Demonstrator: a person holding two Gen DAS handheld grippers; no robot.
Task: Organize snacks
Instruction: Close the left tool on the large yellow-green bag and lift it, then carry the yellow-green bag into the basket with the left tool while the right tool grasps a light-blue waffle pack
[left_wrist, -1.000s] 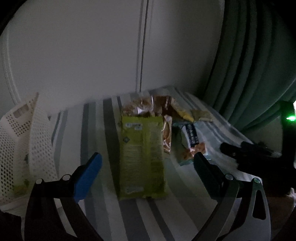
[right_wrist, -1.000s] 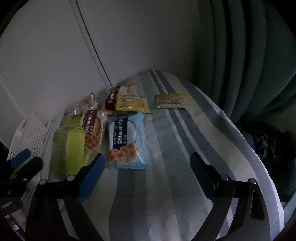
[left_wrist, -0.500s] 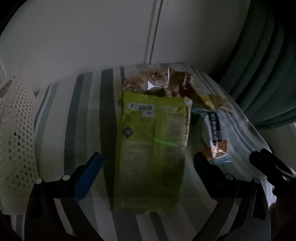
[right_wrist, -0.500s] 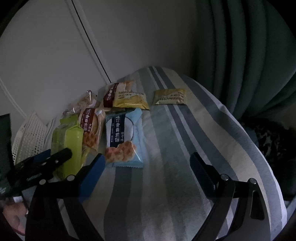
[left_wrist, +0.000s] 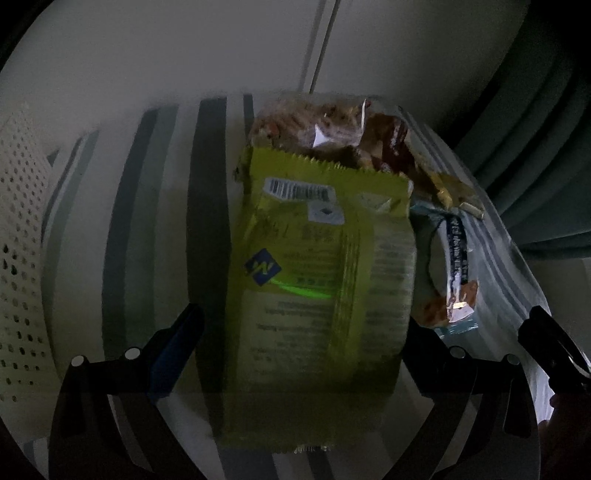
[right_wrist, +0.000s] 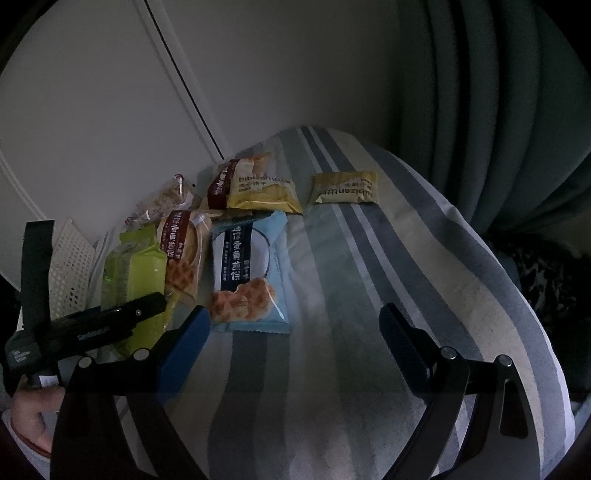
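Note:
A green snack bag (left_wrist: 321, 288) lies lengthwise on the striped cloth (left_wrist: 147, 221). My left gripper (left_wrist: 299, 350) is open and straddles the bag's near half, one finger on each side. It is too dim to tell whether the pads touch the bag. To the bag's right lies a light blue waffle pack (left_wrist: 450, 280). A clear-wrapped snack (left_wrist: 314, 125) sits behind the bag. My right gripper (right_wrist: 295, 332) is open over bare cloth, and the blue waffle pack (right_wrist: 247, 269) lies just ahead of its left finger. The green bag (right_wrist: 133, 273) shows at the left.
A white perforated basket (left_wrist: 22, 258) stands to the left of the snacks. A brown waffle pack (right_wrist: 183, 254) and two yellow packs (right_wrist: 262, 188) (right_wrist: 345, 188) lie further back. A teal curtain (right_wrist: 480, 110) hangs on the right, white doors behind. A hand (right_wrist: 29, 417) holds the left gripper.
My left gripper has moved forward and down over the green bag, which now lies between its fingers. The right gripper has barely moved.

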